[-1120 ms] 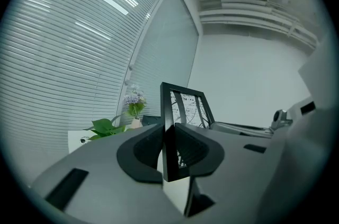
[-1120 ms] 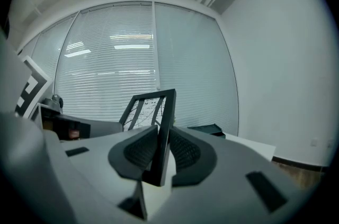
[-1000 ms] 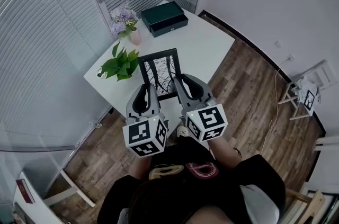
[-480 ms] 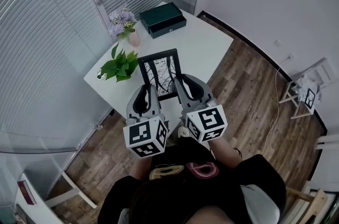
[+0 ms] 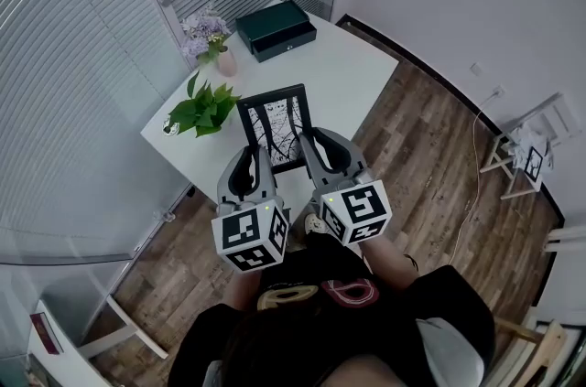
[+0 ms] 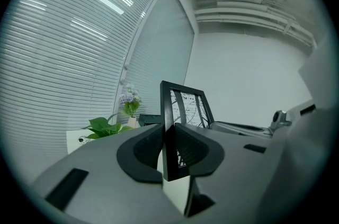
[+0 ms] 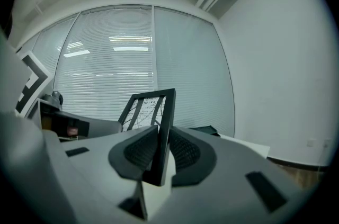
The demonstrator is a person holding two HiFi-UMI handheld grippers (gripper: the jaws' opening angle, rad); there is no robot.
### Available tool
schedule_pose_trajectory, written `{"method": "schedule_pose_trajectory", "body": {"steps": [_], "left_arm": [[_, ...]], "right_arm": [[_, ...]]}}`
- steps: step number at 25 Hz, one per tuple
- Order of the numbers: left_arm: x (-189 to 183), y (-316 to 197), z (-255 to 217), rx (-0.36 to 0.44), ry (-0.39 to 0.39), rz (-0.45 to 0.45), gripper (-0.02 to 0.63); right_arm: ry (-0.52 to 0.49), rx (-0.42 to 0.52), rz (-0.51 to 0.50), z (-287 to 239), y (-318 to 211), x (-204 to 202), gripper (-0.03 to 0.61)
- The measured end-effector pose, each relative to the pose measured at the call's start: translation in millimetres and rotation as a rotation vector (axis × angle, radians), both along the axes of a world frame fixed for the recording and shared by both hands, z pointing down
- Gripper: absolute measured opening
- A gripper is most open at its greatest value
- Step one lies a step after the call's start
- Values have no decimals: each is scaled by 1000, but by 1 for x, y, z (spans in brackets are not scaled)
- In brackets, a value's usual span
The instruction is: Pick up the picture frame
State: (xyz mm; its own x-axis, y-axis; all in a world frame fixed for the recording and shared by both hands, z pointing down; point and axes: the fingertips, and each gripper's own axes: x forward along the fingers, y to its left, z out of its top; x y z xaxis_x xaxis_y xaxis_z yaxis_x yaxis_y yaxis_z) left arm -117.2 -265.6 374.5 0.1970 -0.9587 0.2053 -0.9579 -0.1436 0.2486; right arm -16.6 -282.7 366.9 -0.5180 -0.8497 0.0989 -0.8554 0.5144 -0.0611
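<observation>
White tabletop point(image 5: 352, 69) fills the upper middle of the head view, and we judge the black picture frame point(image 5: 275, 127) already lifted clear of it: the frame hangs over the table's near edge with nothing propping it but our tongs. What is left, as we read it, is only to carry it steadily. We hold it from both sides. The left gripper point(image 5: 254, 158) is clamped on its lower left edge and the right gripper point(image 5: 318, 147) on its lower right edge, pads pressed against the black moulding in each gripper view.
</observation>
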Motion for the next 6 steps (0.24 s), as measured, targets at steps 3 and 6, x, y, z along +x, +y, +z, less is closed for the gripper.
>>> {"method": "schedule_pose_trajectory", "body": {"steps": [3,6], "left_arm": [[1,4,-1,4,-4,2,81],[2,6,-1,4,-3,2,81]], "right_arm": [[-1,5,2,-1,4,1,77],[1,10,3,-1,7,2,77]]}}
